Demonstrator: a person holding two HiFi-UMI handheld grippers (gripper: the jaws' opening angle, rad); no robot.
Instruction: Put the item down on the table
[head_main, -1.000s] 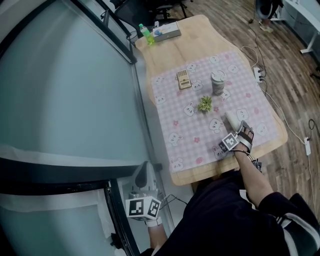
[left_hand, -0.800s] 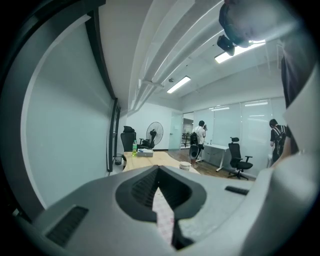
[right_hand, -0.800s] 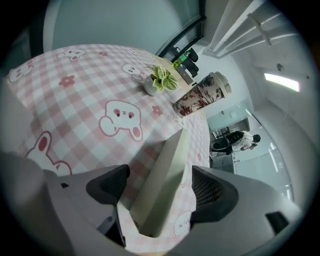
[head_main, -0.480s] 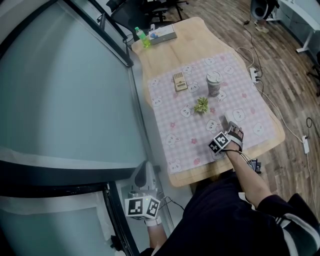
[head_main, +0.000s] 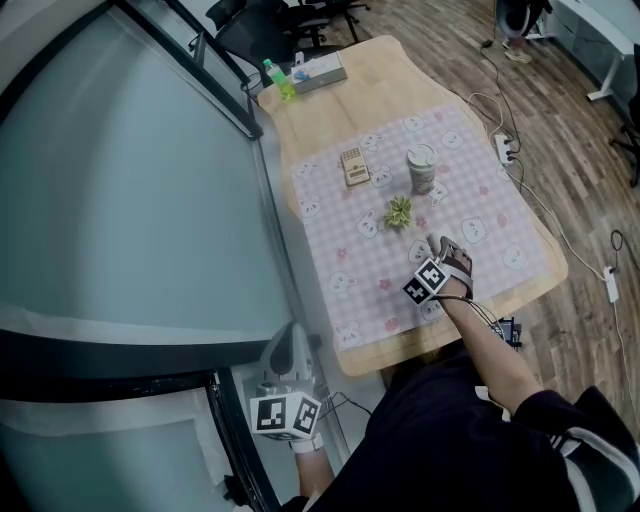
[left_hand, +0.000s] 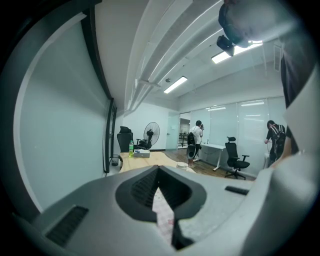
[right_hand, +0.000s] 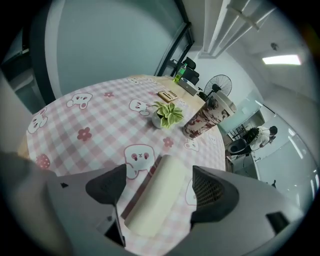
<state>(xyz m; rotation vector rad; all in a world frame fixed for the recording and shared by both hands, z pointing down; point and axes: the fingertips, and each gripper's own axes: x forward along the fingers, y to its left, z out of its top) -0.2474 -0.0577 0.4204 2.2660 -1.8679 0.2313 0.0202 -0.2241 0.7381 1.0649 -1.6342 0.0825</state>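
Nearest, off the table at the head view's 7 o'clock, the left gripper (left_hand: 160, 172) has its jaws pressed together on nothing. On the pink checked cloth (head_main: 350, 260) the right gripper (right_hand: 159, 175) stands spread wide, its jaws having just been opening. The cream roll (right_hand: 152, 200) lies flat between them, clear of both pads (from above it is hard to make out). Beyond it stand a small plant (right_hand: 167, 114) at 12 o'clock and a cup (right_hand: 202, 120) at 1. At the table's (head_main: 400, 75) far end is a green bottle (head_main: 276, 78), too small to read.
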